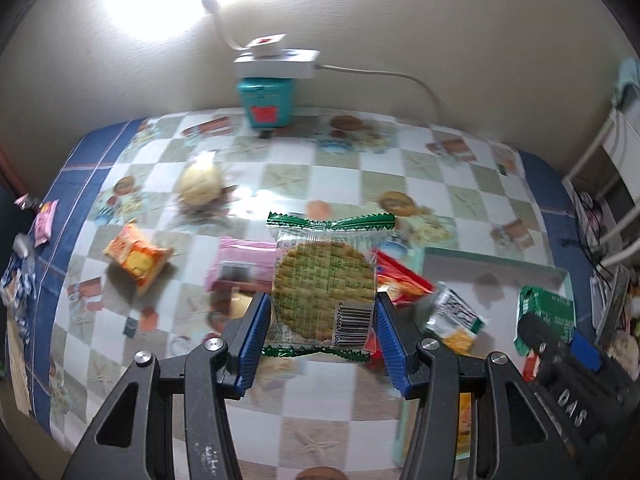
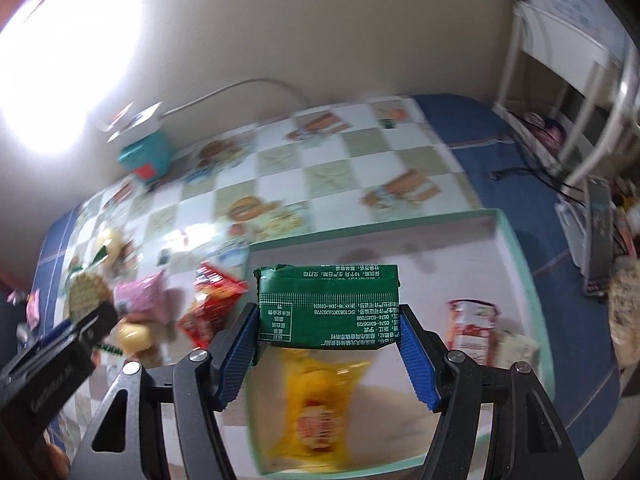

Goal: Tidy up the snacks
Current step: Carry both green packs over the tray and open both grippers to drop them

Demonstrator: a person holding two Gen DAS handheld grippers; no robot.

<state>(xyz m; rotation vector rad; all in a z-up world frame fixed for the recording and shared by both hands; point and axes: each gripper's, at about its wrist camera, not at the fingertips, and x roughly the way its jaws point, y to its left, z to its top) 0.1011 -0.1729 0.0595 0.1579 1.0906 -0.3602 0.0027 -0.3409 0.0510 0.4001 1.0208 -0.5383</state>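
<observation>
My left gripper (image 1: 323, 312) is shut on a clear, green-edged cracker packet (image 1: 325, 280) and holds it above the checkered table. My right gripper (image 2: 328, 332) is shut on a dark green snack packet (image 2: 328, 304) and holds it over the mint-rimmed white box (image 2: 516, 248). In the box lie a yellow packet (image 2: 316, 404) and a red-and-white packet (image 2: 472, 328). Loose on the table are an orange packet (image 1: 136, 258), a pink packet (image 1: 240, 268), a red packet (image 1: 404, 280), a round bun (image 1: 200, 184) and a green-and-yellow packet (image 1: 452, 314). The right gripper also shows in the left wrist view (image 1: 560, 344).
A teal box (image 1: 266, 100) with a white power strip (image 1: 276, 60) and cable stands at the table's far edge against the wall. A small pink packet (image 1: 45, 222) lies on the blue cloth border at the left. White shelving (image 2: 560, 92) stands to the right.
</observation>
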